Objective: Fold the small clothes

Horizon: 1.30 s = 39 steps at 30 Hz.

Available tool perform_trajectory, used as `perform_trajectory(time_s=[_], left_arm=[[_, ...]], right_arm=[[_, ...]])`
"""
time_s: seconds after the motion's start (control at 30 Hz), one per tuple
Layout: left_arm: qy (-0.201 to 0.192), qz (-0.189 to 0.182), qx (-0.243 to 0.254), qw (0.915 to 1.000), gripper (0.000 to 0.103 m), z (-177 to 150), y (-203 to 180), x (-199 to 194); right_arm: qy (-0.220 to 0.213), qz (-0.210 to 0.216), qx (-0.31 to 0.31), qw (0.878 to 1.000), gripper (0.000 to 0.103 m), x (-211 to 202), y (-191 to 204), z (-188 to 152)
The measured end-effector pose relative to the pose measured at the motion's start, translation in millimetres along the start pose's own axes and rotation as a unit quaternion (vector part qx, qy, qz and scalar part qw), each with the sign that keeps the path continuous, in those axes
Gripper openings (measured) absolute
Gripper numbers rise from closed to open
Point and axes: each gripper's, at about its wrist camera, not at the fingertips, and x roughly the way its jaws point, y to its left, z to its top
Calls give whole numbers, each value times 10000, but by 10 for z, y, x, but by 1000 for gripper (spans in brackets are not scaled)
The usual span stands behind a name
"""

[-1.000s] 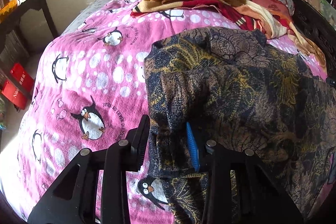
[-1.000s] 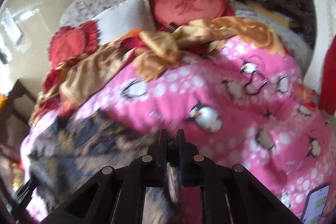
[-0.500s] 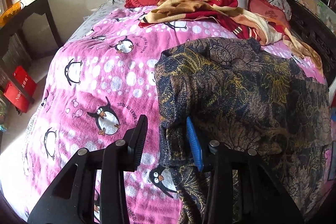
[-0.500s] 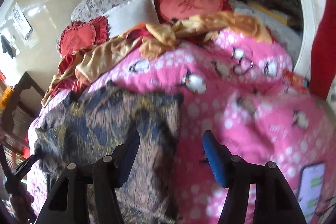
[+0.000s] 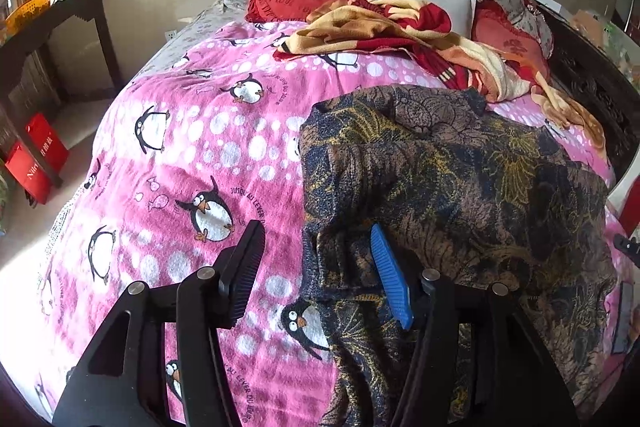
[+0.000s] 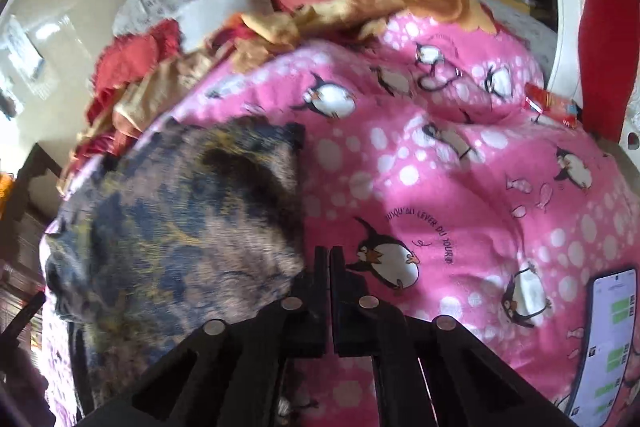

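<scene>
**Left claw spread over the garment's edge, right claw closed beside it**

The dark patterned garment (image 5: pixel 452 187) lies bunched on the pink penguin blanket (image 5: pixel 192 155), ahead and to the right of the left claw (image 5: pixel 316 273). That claw's fingers stand wide apart, the blue pad (image 5: pixel 390 279) against the cloth's near edge and the black pad (image 5: pixel 244 267) over bare blanket. To fold well, I judge the left claw should slide forward so the hem sits between the pads before closing, taking one layer only, then lift low and carry it across evenly.

In the right wrist view the garment (image 6: pixel 180 227) sits ahead-left of the right claw (image 6: pixel 330 267), whose fingers are pressed together with no cloth visibly between them. A phone (image 6: pixel 608 347) lies to its right.

Half a second ago the right claw's fingers were wide apart; they have since come together. The left claw was already open then, and its view of the bed has barely changed
</scene>
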Motion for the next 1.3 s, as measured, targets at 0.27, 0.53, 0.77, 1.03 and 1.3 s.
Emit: perform_trajectory(time_s=[0.27,0.53,0.77,1.03,1.3], left_arm=[[124,52,-51,9999,66,36,-96,292],[637,185,99,9977,67,-81,-77,646],[702,-54,107,9975,67,-257,94,196],[830,-98,173,9964,67,-760,134,-286],[991,-192,-42,9949,67,-1185,363,-761]], right_arm=[[-135,158,-909,9956,54,-281,528,-124],[574,-223,-558,9965,46,258,315,-169],[559,330,-729,9952,50,-418,170,-222],[1017,555,-1045,9877,59,-352,252,-755],[911,39,-1189,9887,3,-425,133,-946]])
